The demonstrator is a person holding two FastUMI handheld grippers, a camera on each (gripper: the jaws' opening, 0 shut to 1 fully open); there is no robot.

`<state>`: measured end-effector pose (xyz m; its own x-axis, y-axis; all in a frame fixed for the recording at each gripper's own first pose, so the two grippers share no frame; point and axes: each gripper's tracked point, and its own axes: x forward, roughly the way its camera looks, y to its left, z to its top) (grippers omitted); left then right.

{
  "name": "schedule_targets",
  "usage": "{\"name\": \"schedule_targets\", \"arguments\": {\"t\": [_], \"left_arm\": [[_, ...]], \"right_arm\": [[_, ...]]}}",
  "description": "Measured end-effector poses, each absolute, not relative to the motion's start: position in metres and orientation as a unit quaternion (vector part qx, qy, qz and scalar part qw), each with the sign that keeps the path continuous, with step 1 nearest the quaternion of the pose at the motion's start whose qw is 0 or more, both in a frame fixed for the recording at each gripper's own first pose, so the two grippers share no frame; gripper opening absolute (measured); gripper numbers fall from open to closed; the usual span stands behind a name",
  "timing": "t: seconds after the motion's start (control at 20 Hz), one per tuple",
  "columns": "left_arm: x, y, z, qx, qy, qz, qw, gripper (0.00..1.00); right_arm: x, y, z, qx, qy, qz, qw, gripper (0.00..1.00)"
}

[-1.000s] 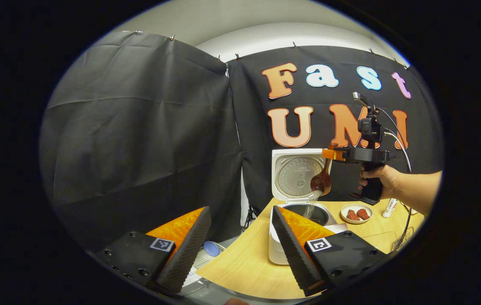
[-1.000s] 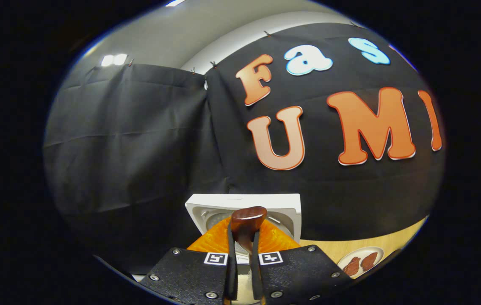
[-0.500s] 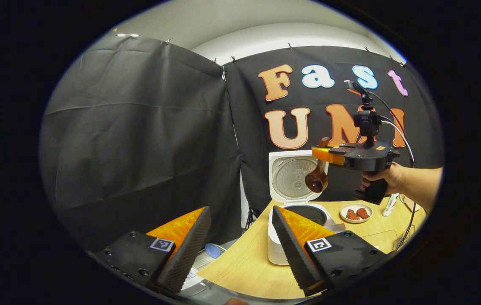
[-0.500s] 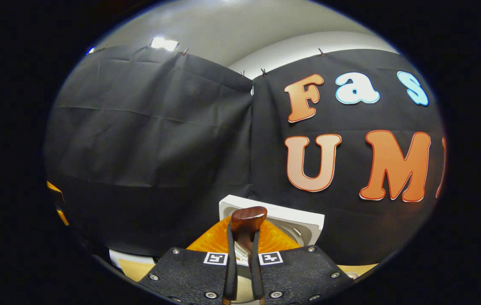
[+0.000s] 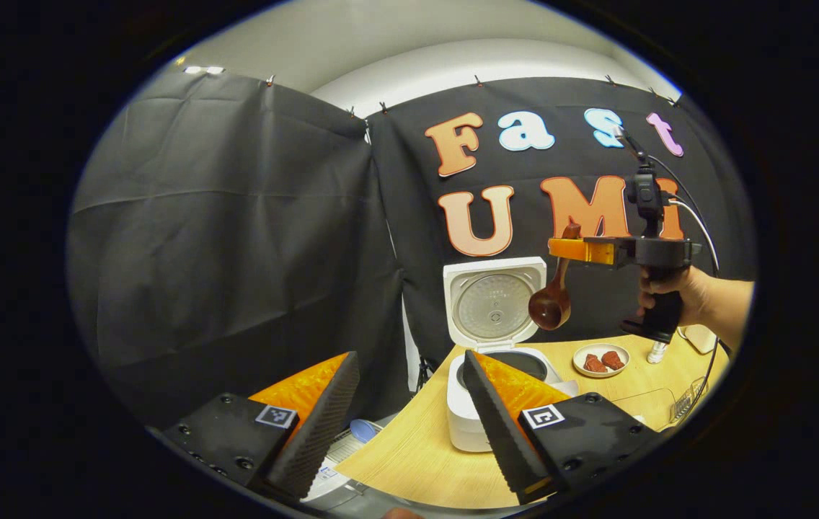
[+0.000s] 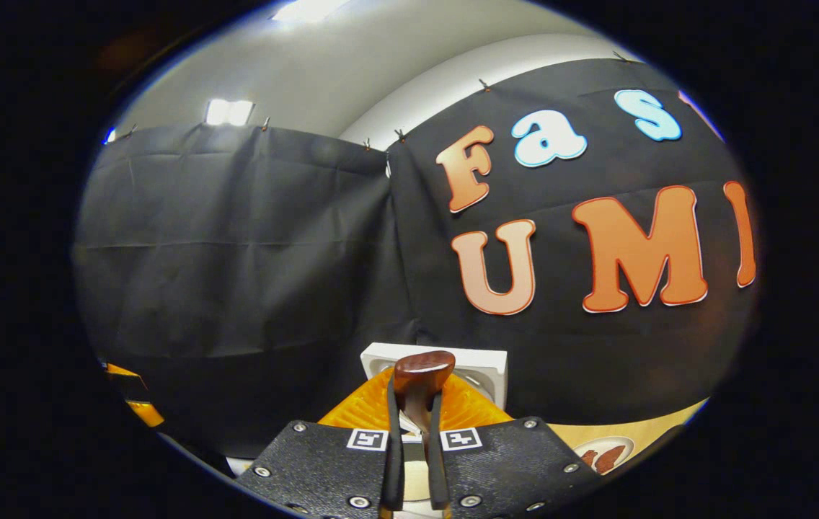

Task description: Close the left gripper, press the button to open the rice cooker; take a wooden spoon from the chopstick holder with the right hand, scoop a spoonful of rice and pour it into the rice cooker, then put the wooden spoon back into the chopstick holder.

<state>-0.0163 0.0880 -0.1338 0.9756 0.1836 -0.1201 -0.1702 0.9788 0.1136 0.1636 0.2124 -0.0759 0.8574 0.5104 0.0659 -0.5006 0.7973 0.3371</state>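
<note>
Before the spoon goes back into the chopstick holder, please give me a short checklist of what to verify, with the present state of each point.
1. Right gripper shut on wooden spoon: ok.
2. Spoon bowl empty of rice: cannot tell.
3. Rice cooker lid open: ok.
4. Spoon raised above the small plate on the table: ok.
5. Chopstick holder located: cannot tell.
6. Left gripper open, holding nothing: ok.
</note>
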Motion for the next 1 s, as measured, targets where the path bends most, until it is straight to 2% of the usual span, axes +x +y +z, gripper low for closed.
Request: {"name": "schedule_targets", "arguments": {"t": [0.45, 0.6, 0.7, 1.0], "left_arm": [[0.003, 0.048, -0.123, 0.046, 0.054, 0.063, 0.995, 0.98], [0.011, 0.037, -0.119, 0.041, 0.049, 0.061, 0.996, 1.0], [0.019, 0.028, -0.119, 0.029, 0.05, 0.055, 0.997, 0.98], [0.036, 0.0, -0.118, 0.031, 0.048, 0.036, 0.998, 0.98]], "right_arm": [[0.116, 0.081, -0.108, 0.201, 0.043, 0.168, 0.964, 0.12], [0.096, 0.03, -0.127, 0.202, 0.057, 0.12, 0.97, 0.13], [0.081, 0.0, -0.151, 0.206, 0.077, 0.083, 0.972, 0.12], [0.029, -0.084, -0.212, 0.233, 0.131, -0.02, 0.963, 0.13]]}}
